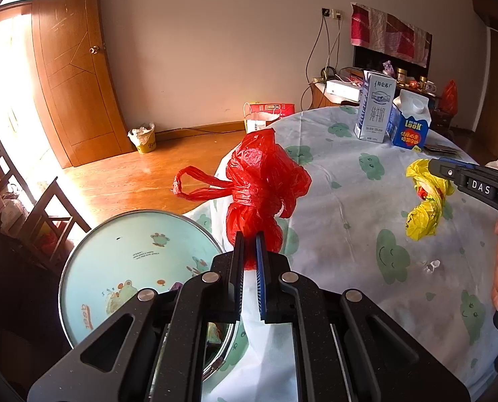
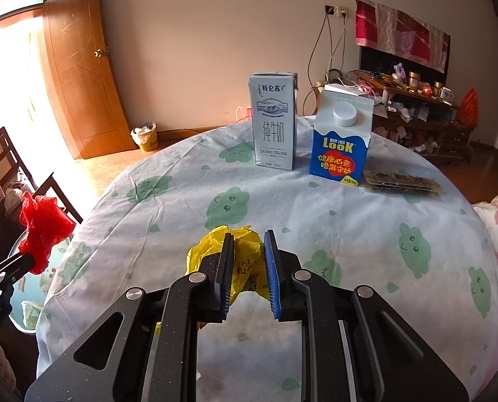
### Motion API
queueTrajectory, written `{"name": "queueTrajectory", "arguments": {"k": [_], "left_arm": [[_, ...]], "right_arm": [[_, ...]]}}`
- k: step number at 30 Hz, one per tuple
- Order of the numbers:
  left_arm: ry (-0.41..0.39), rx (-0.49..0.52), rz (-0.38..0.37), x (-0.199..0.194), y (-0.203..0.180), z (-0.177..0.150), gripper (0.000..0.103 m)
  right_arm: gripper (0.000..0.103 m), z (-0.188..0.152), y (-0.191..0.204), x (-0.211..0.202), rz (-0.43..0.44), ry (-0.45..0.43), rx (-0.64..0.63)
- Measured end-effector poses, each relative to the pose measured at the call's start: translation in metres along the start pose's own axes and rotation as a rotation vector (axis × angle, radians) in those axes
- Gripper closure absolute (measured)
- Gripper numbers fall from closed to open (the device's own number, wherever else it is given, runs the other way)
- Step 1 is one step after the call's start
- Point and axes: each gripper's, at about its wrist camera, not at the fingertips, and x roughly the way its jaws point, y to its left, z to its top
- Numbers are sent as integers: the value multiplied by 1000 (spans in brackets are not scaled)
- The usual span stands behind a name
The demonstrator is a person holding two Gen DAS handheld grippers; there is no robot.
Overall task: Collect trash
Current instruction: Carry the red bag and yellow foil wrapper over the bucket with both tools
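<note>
My left gripper [image 1: 249, 238] is shut on a knotted red plastic bag [image 1: 259, 184] and holds it up at the table's left edge, above a round bin with a pale blue cartoon lid [image 1: 131, 268]. The red bag also shows in the right wrist view [image 2: 43, 231]. My right gripper [image 2: 249, 238] is open, its jaws on either side of a crumpled yellow plastic bag [image 2: 240, 261] that lies on the table. In the left wrist view the yellow bag [image 1: 425, 211] lies under the right gripper's fingers [image 1: 450, 169].
A grey milk carton [image 2: 274, 120] and a blue LOOK carton [image 2: 341, 137] stand at the table's far side, with flat snack packets [image 2: 401, 182] beside them. The tablecloth [image 2: 349, 221] is white with green prints. A yellow waste basket [image 1: 143, 139] stands by the door. Dark chairs [image 1: 44, 221] stand left.
</note>
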Motion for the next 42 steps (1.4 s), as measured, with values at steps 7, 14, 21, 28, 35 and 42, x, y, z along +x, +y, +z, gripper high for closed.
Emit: {"name": "queueTrajectory", "arguments": {"k": [7, 14, 21, 28, 35, 42], "left_arm": [[6, -31, 43, -5, 22, -9, 97], [14, -65, 82, -11, 44, -18, 97], [21, -90, 117, -17, 64, -24, 97], [25, -115, 151, -21, 82, -29, 97], [30, -132, 172, -23, 93, -34, 97], [34, -145, 185, -24, 101, -38, 97]], "right_arm": [[84, 4, 29, 3, 39, -5, -48], [84, 5, 57, 7, 80, -6, -94], [84, 7, 82, 9, 111, -8, -137], [84, 7, 105, 11, 152, -15, -177], [84, 7, 127, 12, 184, -18, -216], [84, 7, 144, 11, 208, -22, -245]]}}
